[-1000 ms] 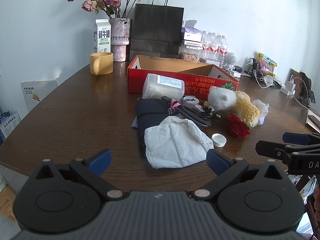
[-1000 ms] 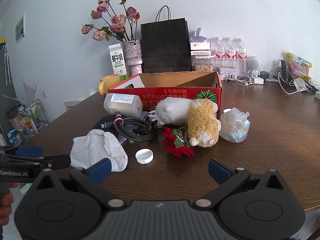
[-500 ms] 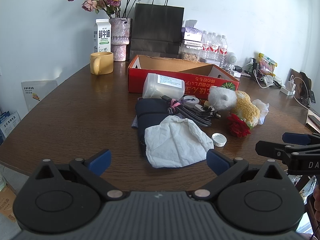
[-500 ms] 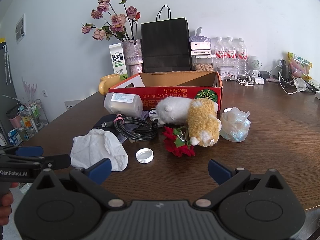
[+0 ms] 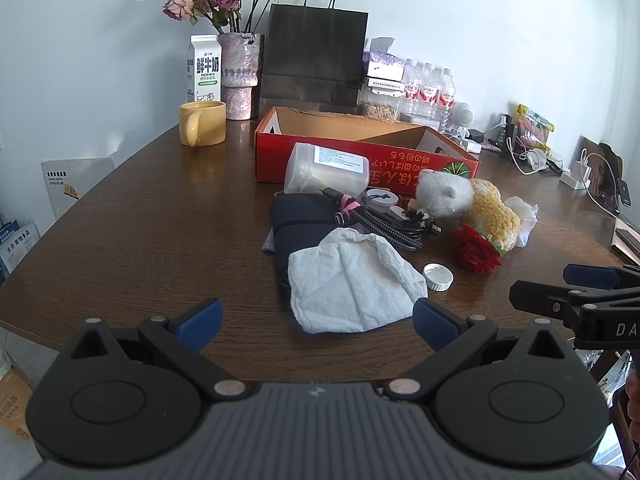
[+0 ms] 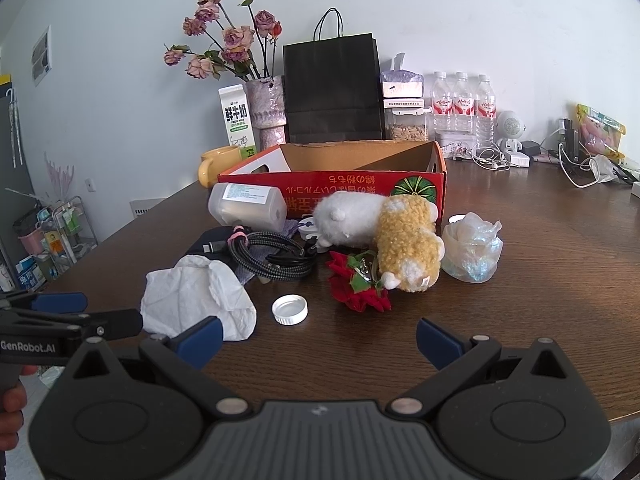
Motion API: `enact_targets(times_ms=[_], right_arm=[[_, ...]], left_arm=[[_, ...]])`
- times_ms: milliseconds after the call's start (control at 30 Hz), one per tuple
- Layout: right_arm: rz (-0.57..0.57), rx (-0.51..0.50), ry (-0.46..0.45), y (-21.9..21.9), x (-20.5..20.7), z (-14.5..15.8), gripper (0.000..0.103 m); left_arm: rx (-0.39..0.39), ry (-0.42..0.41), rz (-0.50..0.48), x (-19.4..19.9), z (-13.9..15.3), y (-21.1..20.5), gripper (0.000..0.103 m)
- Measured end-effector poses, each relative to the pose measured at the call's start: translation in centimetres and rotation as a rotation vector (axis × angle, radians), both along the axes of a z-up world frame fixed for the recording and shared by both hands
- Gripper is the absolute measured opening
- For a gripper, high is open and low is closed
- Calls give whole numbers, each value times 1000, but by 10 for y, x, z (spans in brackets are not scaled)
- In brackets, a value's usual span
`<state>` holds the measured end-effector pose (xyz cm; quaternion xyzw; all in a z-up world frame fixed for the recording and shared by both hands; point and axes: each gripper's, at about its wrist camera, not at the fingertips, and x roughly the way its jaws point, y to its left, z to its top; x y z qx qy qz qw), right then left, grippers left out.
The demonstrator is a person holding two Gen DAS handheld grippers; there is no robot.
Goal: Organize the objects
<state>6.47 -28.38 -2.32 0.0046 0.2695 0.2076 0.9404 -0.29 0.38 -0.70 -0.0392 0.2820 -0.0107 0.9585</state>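
A clutter lies in front of an open red cardboard box (image 5: 360,160) (image 6: 344,188): a crumpled white tissue (image 5: 352,280) (image 6: 196,300), a white bottle cap (image 5: 438,277) (image 6: 290,309), a red fabric rose (image 5: 476,250) (image 6: 360,288), a white-and-yellow plush toy (image 5: 468,200) (image 6: 384,228), coiled braided cables (image 5: 380,224) (image 6: 276,252), a dark pouch (image 5: 300,228), a clear plastic jar on its side (image 5: 326,168) (image 6: 248,204) and a crumpled clear plastic bag (image 6: 472,252). My left gripper (image 5: 316,318) is open and empty, just short of the tissue. My right gripper (image 6: 318,338) is open and empty, short of the cap.
At the back stand a yellow mug (image 5: 202,122), a milk carton (image 5: 204,68), a vase of dried roses (image 5: 240,76), a black paper bag (image 5: 314,60), water bottles (image 6: 462,104) and chargers with cables (image 6: 576,168). The wooden table's front edge (image 5: 120,344) is near both grippers.
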Motion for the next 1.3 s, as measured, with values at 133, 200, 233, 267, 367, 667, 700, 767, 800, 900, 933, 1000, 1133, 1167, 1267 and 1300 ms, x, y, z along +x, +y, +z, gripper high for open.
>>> enact_targets(times_ms=[133, 200, 233, 267, 367, 667, 700, 767, 800, 900, 933, 1000, 1133, 1167, 1267, 1300], right_arm=[[0, -5, 1, 0, 0, -1, 103], [-2, -9, 1, -1, 0, -1, 103], [-2, -11, 2, -1, 1, -2, 103], [-3, -13, 2, -1, 2, -3, 103], [-7, -19, 6, -3, 12, -6, 103], [-22, -34, 12, -15, 33, -15, 103], [-22, -36, 14, -16, 36, -16, 103], [-20, -36, 20, -18, 40, -19, 103], [-18, -36, 23, -19, 43, -21, 103], [-12, -33, 29, -22, 49, -24, 103], [-9, -31, 32, -22, 51, -25, 103], [-1, -29, 36, -23, 54, -27, 103], [20, -26, 43, -22, 56, -31, 103], [24, -27, 44, -22, 56, -32, 103], [38, -31, 47, -20, 55, -33, 103], [41, -34, 47, -19, 54, -33, 103]], left_arm=[[-1, 10, -7, 3, -2, -3, 103], [-3, 17, -14, 8, -3, -5, 103], [-3, 21, -15, 10, -3, -7, 103], [-3, 25, -15, 13, -4, -8, 103], [-2, 38, -17, 21, -7, -13, 103], [18, 78, -25, 54, -19, -33, 103], [20, 82, -22, 57, -20, -35, 103], [29, 89, -9, 63, -22, -38, 103], [32, 94, -2, 66, -23, -39, 103], [58, 97, 22, 73, -26, -45, 103], [69, 100, 29, 74, -27, -47, 103], [79, 124, 46, 78, -31, -48, 103], [61, 120, 58, 78, -35, -47, 103], [58, 119, 60, 77, -35, -46, 103], [55, 109, 51, 74, -35, -47, 97], [59, 106, 46, 72, -34, -48, 93]])
